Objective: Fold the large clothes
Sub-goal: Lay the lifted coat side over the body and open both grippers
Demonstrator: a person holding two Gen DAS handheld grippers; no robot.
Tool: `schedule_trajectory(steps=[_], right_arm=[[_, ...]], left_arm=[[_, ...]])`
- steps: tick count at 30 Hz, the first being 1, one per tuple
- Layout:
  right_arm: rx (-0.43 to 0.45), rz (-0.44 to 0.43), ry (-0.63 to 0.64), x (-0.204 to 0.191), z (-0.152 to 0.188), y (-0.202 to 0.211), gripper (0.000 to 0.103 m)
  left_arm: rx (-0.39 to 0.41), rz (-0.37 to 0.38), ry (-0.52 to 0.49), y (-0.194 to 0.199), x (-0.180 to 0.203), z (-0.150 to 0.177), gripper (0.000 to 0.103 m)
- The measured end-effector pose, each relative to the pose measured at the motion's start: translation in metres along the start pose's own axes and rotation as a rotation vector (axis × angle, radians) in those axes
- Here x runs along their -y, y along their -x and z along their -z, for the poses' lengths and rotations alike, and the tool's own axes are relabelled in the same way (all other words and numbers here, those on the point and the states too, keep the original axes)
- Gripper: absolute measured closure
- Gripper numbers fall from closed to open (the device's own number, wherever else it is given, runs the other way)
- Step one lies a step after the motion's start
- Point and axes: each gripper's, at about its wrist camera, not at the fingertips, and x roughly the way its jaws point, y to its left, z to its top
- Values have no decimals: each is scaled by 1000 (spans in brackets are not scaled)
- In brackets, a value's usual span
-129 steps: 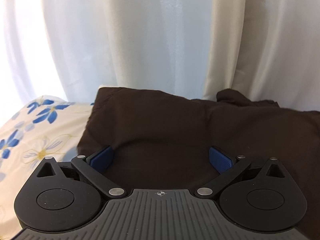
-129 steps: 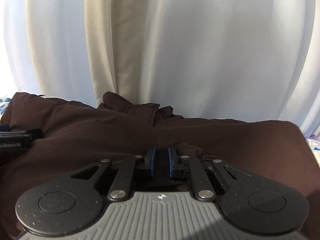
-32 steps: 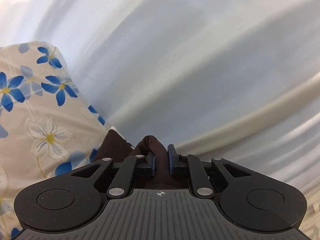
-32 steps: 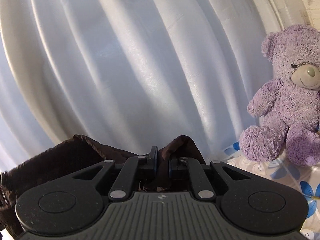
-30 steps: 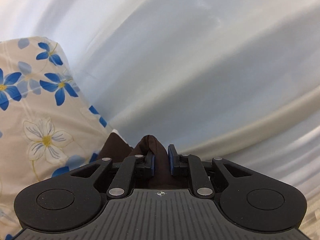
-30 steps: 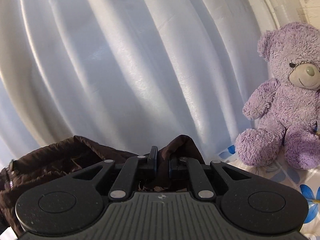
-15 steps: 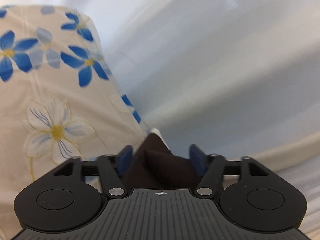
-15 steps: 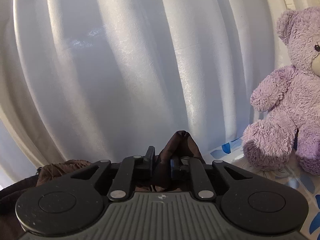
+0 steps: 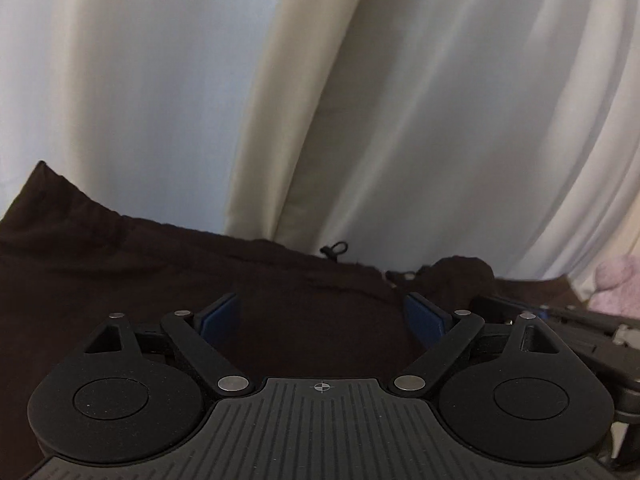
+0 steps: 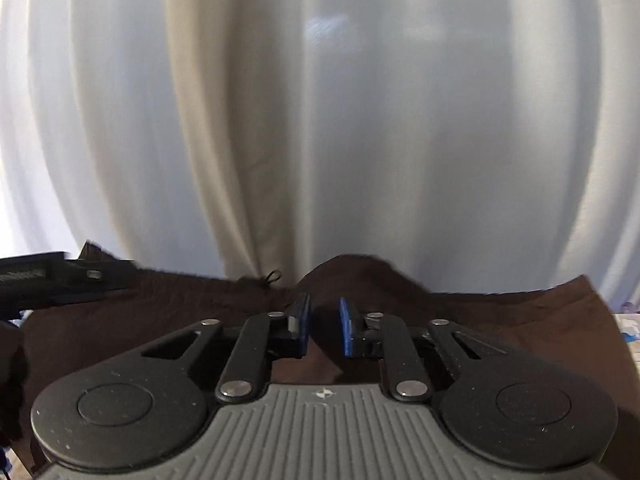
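A dark brown garment [image 9: 168, 264] lies spread flat below both grippers, its far edge running along the curtain; it also fills the lower part of the right wrist view [image 10: 500, 320]. My left gripper [image 9: 322, 316] is wide open just above the cloth and holds nothing. My right gripper [image 10: 324, 322] is partly open with a narrow gap between the blue pads [image 10: 347, 326]; a raised fold of the garment sits just beyond them, not pinched. The right gripper's body shows at the right edge of the left wrist view [image 9: 580, 328]. The left gripper shows at the left of the right wrist view [image 10: 52, 276].
White and cream curtains [image 9: 360, 100] hang close behind the garment's far edge, also in the right wrist view [image 10: 320, 120]. A purple teddy bear [image 9: 618, 286] sits at the far right. A bit of floral bedsheet [image 10: 630, 330] shows past the garment's right edge.
Both grippers held raised corners of the garment, then lowered it flat. The left opened half a second ago and is now wide open; the right has just let go and stands partly open.
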Motion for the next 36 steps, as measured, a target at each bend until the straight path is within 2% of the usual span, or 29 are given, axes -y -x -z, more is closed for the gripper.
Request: schedule_trajectory(steps=[3, 8, 11, 14, 16, 19, 22, 26, 27, 29, 32, 36], right_arm=[[-63, 39, -35, 6, 1, -31, 98], [-101, 147, -72, 37, 15, -60, 99], [-92, 134, -113, 59, 31, -64, 103], [-74, 75, -165, 74, 38, -62, 103], [-71, 59, -176, 78, 36, -64, 103], [-74, 73, -199, 83, 34, -61, 103], [-46, 115, -158, 70, 28, -49, 103], [0, -40, -131, 38, 17, -34, 102], [-12, -63, -121, 28, 14, -37, 102], [-21, -53, -61, 11, 12, -46, 102], [-61, -13, -6, 4, 23, -64, 102], [-43, -35, -34, 12, 32, -69, 103]], left_arm=[[25, -104, -76, -23, 4, 6, 13], [41, -239, -15, -42, -26, 3, 14], [50, -286, -4, -46, -45, 7, 14], [43, -273, 29, -45, -65, 8, 18], [44, -284, 16, -45, -77, 6, 25], [36, -269, 19, -37, -82, 1, 23], [51, -309, -72, -26, -58, 1, 12], [97, -243, -141, -23, -26, -7, 9], [103, -238, -151, -26, -22, -9, 8], [92, -257, -170, -38, -18, -11, 8], [34, -276, -113, -54, -30, -7, 8], [9, -252, -11, -61, -52, 2, 8]])
